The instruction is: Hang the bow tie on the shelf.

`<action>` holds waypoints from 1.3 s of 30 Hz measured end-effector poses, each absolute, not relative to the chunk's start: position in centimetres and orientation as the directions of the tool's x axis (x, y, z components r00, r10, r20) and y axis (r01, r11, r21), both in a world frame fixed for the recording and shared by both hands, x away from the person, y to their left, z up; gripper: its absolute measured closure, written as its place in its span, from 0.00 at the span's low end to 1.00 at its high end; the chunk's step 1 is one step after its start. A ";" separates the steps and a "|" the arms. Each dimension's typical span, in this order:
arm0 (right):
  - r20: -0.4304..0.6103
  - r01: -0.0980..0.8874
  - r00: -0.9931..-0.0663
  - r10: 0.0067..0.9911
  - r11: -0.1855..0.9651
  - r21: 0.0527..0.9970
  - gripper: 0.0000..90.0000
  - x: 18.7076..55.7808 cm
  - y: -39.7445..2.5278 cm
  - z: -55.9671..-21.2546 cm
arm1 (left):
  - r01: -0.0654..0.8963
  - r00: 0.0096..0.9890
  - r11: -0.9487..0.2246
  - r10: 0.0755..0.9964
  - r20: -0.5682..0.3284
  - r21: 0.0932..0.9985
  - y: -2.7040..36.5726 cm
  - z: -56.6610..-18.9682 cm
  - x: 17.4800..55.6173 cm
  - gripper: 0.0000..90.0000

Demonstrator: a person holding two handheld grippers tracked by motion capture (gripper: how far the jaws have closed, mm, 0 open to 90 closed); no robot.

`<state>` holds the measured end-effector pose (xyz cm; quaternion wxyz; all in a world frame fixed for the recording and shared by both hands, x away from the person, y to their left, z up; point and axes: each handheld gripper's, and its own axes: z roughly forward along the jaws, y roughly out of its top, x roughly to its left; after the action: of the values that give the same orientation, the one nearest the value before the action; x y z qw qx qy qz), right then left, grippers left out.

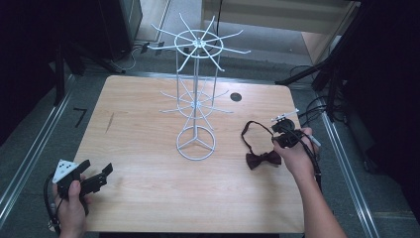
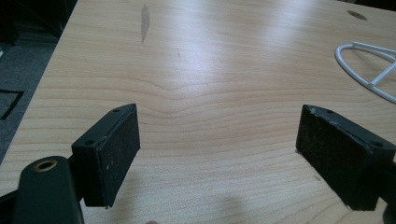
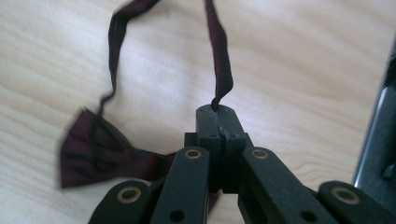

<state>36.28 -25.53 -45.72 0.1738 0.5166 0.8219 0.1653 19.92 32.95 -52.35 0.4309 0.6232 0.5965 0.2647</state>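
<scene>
left gripper [image 1: 96, 176]: jaws wide apart, empty, well left of the wire rack [image 1: 196, 99], likely parked idle | bow tie [image 1: 263, 159]: on the table [image 1: 148, 163] just right of the rack's base | right gripper [image 1: 285, 136]: jaws together, pinching the tie's strap [image 3: 219, 60], probably for hanging | no readable writing

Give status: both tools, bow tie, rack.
Right tool shut on bow tie strap, bow near table. Left tool open, empty, at near-left edge. Wire rack upright mid-table, hooks bare, path unobstructed.
</scene>
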 end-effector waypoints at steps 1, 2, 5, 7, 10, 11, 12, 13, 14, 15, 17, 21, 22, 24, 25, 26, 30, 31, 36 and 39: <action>-0.123 0.781 -0.405 0.906 0.412 0.469 1.00 36.2 -25.5 -45.5 | 0.515 0.148 0.083 0.972 -0.184 0.853 33.0 -52.3 19.9 0.16; -0.144 0.755 -0.402 0.904 0.416 0.506 1.00 36.0 -25.5 -45.2 | 0.514 0.149 0.084 0.971 -0.185 0.853 33.0 -52.4 19.9 0.16; -0.160 0.727 -0.396 0.904 0.415 0.547 1.00 35.8 -25.5 -44.9 | 0.515 0.149 0.084 0.971 -0.186 0.853 33.0 -52.4 19.9 0.16; -0.162 0.722 -0.387 0.908 0.408 0.559 1.00 35.7 -25.4 -44.8 | 0.515 0.149 0.084 0.971 -0.186 0.853 33.0 -52.4 19.9 0.16; -0.169 0.692 -0.369 0.914 0.392 0.606 1.00 35.4 -25.5 -44.3 | 0.514 0.149 0.084 0.971 -0.186 0.853 33.0 -52.4 19.9 0.16; -0.170 0.686 -0.364 0.916 0.387 0.616 1.00 35.4 -25.5 -44.2 | 0.513 0.149 0.085 0.971 -0.186 0.854 33.0 -52.4 19.9 0.16; -0.175 0.671 -0.358 0.917 0.383 0.634 1.00 35.3 -25.5 -44.1 | 0.514 0.149 0.085 0.971 -0.186 0.853 33.0 -52.4 19.9 0.16; -0.176 0.663 -0.352 0.919 0.378 0.646 1.00 35.2 -25.5 -43.9 | 0.513 0.149 0.085 0.971 -0.186 0.854 33.0 -52.4 19.9 0.16; -0.183 0.645 -0.348 0.919 0.377 0.665 1.00 35.1 -25.6 -43.7 | 0.513 0.149 0.085 0.971 -0.186 0.854 33.0 -52.4 19.9 0.16; -0.181 0.625 -0.340 0.923 0.366 0.690 1.00 34.9 -25.6 -43.4 | 0.513 0.148 0.085 0.971 -0.186 0.854 33.0 -52.4 19.9 0.16; -0.182 0.614 -0.333 0.925 0.359 0.703 1.00 34.8 -25.6 -43.3 | 0.514 0.149 0.085 0.971 -0.186 0.854 33.0 -52.4 19.9 0.16; -0.186 0.563 -0.328 0.926 0.349 0.749 1.00 34.4 -25.6 -42.6 | 0.514 0.148 0.085 0.971 -0.185 0.854 33.0 -52.4 19.9 0.16; -0.187 0.532 -0.327 0.927 0.343 0.774 1.00 34.1 -25.6 -42.2 | 0.514 0.149 0.084 0.971 -0.185 0.854 33.0 -52.4 19.9 0.16; -0.191 0.521 -0.325 0.926 0.344 0.782 1.00 34.1 -25.6 -42.0 | 0.513 0.147 0.085 0.972 -0.185 0.854 32.9 -52.4 19.9 0.16; -0.191 0.498 -0.322 0.927 0.337 0.799 1.00 33.9 -25.4 -41.7 | 0.514 0.147 0.084 0.972 -0.184 0.854 33.0 -52.4 19.9 0.16; -0.191 0.498 -0.322 0.927 0.337 0.799 1.00 33.9 -25.4 -41.7 | 0.514 0.147 0.084 0.972 -0.184 0.854 32.9 -52.4 19.9 0.16; -0.186 0.438 -0.328 0.926 0.323 0.839 1.00 33.4 -25.0 -40.7 | 0.514 0.147 0.084 0.972 -0.184 0.854 32.9 -52.4 19.9 0.16; -0.186 0.438 -0.328 0.926 0.323 0.839 1.00 33.4 -25.0 -40.7 | 0.513 0.147 0.084 0.972 -0.184 0.854 32.9 -52.4 19.9 0.16; -0.180 0.390 -0.342 0.922 0.313 0.866 1.00 33.0 -24.4 -39.9 | 0.513 0.147 0.084 0.972 -0.184 0.854 32.9 -52.4 19.9 0.16; -0.179 0.361 -0.346 0.921 0.307 0.881 1.00 32.7 -24.0 -39.4 | 0.514 0.148 0.084 0.972 -0.184 0.854 32.9 -52.4 19.9 0.16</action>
<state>32.73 -24.05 -39.43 0.3613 0.4431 0.7232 0.3875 19.91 32.95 -52.36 0.4315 0.6226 0.5965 0.2654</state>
